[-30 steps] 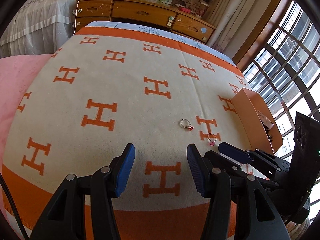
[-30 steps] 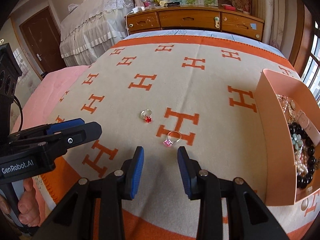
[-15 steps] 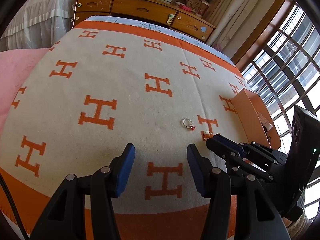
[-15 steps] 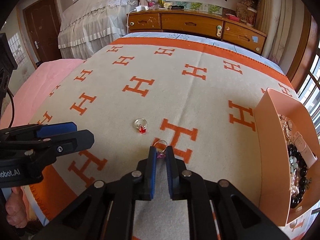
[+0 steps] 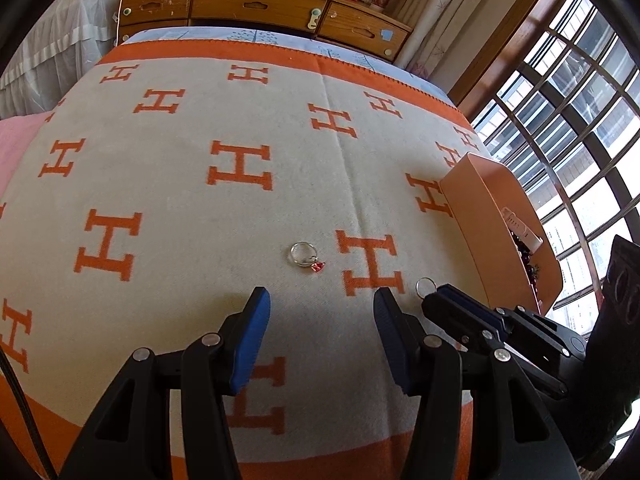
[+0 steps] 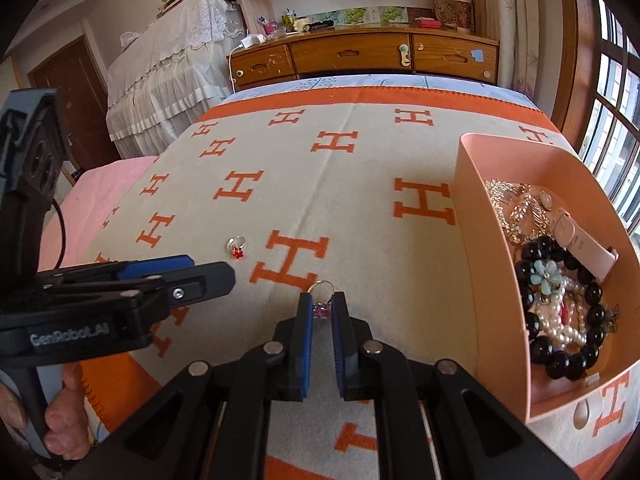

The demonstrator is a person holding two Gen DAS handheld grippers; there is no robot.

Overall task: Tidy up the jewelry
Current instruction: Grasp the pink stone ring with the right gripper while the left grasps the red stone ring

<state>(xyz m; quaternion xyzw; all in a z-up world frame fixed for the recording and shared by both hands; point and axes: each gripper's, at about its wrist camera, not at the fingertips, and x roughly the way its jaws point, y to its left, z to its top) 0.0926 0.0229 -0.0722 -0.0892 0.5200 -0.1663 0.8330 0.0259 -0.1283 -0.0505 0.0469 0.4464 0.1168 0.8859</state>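
My right gripper (image 6: 322, 312) is shut on a silver ring with a pink stone (image 6: 321, 307), held just above the blanket; its band (image 5: 425, 285) pokes out of that gripper's tip in the left wrist view. A second silver ring with a red stone (image 5: 305, 256) lies on the blanket ahead of my open, empty left gripper (image 5: 320, 312); it also shows in the right wrist view (image 6: 237, 247). A pink box (image 6: 472, 248) with bead bracelets, pearls and chains stands to the right, also seen in the left wrist view (image 5: 480, 216).
The cream and orange H-pattern blanket (image 5: 180, 184) covers the bed. A wooden dresser (image 6: 360, 56) stands beyond the far edge. Windows (image 5: 580, 120) lie to the right. A pink sheet (image 6: 80, 216) shows on the left.
My right gripper moved forward, closed on the pink-stone ring and lifted it slightly. The left gripper shifted closer to the red-stone ring and stayed open.
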